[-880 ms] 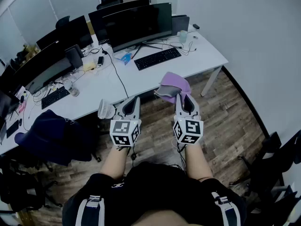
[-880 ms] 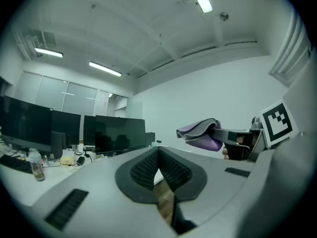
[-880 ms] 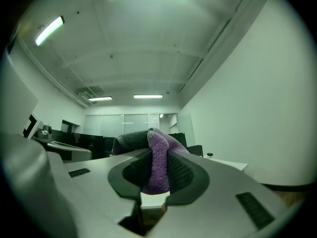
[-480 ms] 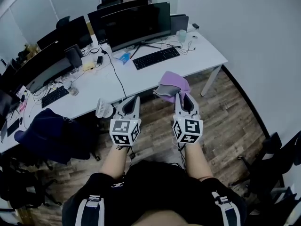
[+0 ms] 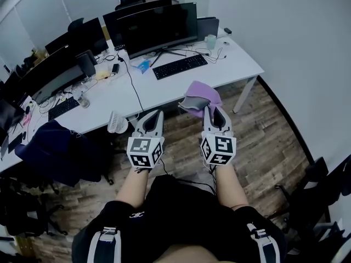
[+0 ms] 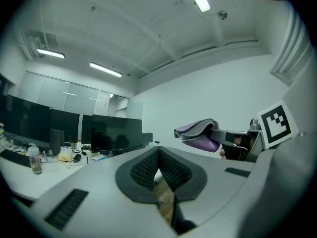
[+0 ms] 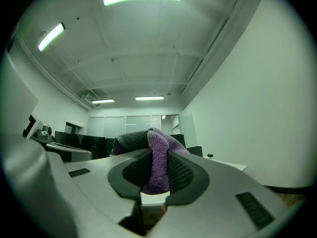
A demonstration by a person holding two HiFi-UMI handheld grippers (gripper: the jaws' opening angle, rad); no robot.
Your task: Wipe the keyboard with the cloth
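A black keyboard [image 5: 180,66] lies on the white desk [image 5: 230,70] in front of a wide dark monitor [image 5: 159,29], well ahead of both grippers. My right gripper [image 5: 210,112] is shut on a folded purple and grey cloth [image 5: 198,99], which sticks out past its tips; in the right gripper view the purple cloth [image 7: 158,167] is pinched between the dark pads. My left gripper [image 5: 151,118] is held beside it over the wooden floor, shut with nothing in it [image 6: 158,165]. Both point up and away from the desk.
A cup [image 5: 212,41], cables and a blue item [image 5: 143,67] lie near the keyboard. A small white fan [image 5: 115,125] hangs at the desk's near edge. A second keyboard [image 5: 64,108] and more monitors [image 5: 52,73] are at the left, and a chair with a dark jacket [image 5: 60,153].
Both grippers and the cloth hold their places in the head view. The desk and keyboard have shifted slightly up and left as the head camera moved.
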